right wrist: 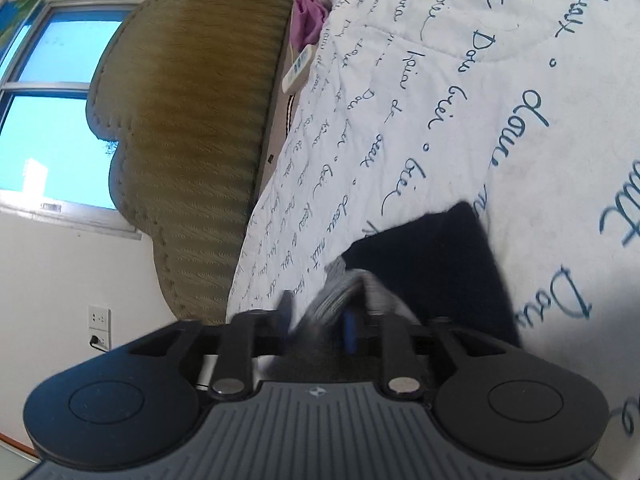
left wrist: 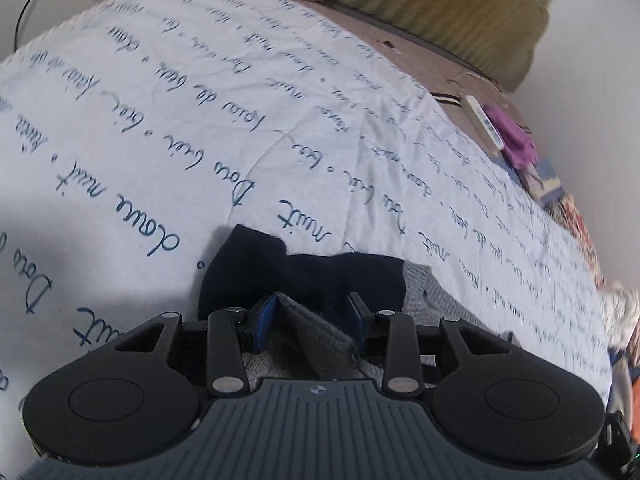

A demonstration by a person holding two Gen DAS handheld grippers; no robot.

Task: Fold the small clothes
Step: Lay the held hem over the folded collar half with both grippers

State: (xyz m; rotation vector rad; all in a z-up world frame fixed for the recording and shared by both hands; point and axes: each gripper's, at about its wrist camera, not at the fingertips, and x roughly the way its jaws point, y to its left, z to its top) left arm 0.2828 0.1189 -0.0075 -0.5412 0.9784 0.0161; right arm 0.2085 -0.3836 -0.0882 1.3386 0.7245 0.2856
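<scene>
Both grippers stand partly open over a small knit garment on the bed. In the left wrist view, the left gripper [left wrist: 312,320] has its blue pads [left wrist: 267,314] spread apart, a grey ribbed band [left wrist: 316,340] of the garment lying loose between them without being pinched. In the right wrist view, the right gripper [right wrist: 318,320] shows a gap between its fingers too, with blurred grey ribbed knit [right wrist: 344,292] bunched between them; no pad visibly presses on it. The garment's dark navy part [left wrist: 304,276], soft and fuzzy, lies crumpled just beyond the fingers. It rests on a white quilted bedspread [left wrist: 180,120] printed with blue cursive script. At the far end stands a scalloped olive upholstered headboard [right wrist: 192,140]; near it lie a white remote [right wrist: 298,70] and a purple cloth [right wrist: 310,16].
</scene>
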